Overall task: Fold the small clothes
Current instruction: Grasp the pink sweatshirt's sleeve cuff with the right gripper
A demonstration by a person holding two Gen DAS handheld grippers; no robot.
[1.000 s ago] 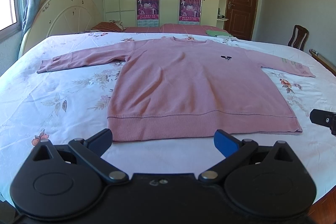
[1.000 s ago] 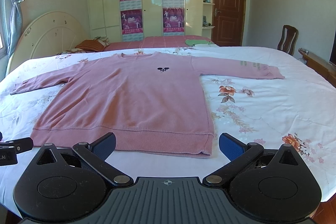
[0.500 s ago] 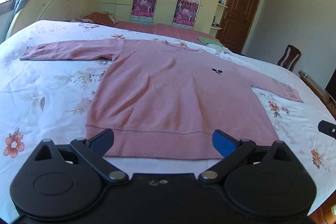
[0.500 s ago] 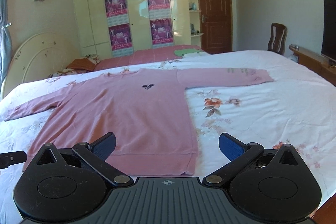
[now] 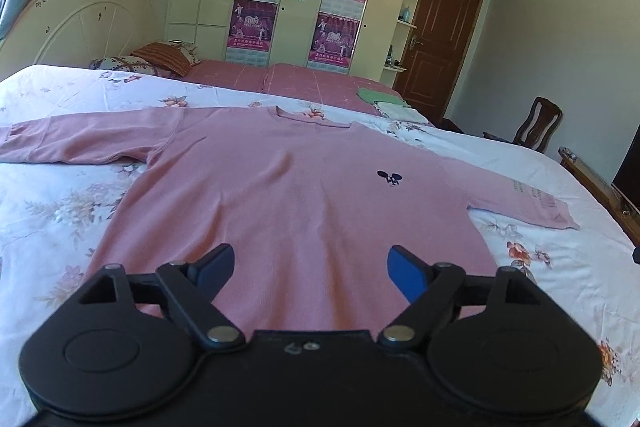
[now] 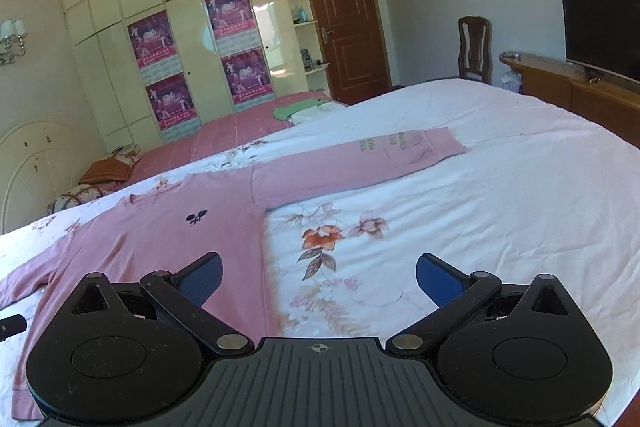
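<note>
A pink long-sleeved sweater (image 5: 304,187) lies flat and face up on the floral bedsheet (image 5: 48,219), both sleeves spread out sideways. My left gripper (image 5: 310,269) is open and empty, above the sweater's lower body. In the right wrist view the sweater (image 6: 160,239) lies to the left, its right sleeve (image 6: 380,155) stretching away to the right. My right gripper (image 6: 320,279) is open and empty, above the sweater's right side edge and the sheet beside it.
A pink cover with folded green and white cloths (image 5: 384,103) lies at the far side of the bed. A round white headboard (image 5: 76,19) stands at left. A chair (image 5: 536,123), a wooden cabinet (image 6: 568,83) and a TV (image 6: 600,11) stand at right.
Both grippers have moved forward over the sweater; its hem has passed under them. The right gripper has also swung to the right, toward the right sleeve. Both stay open.
</note>
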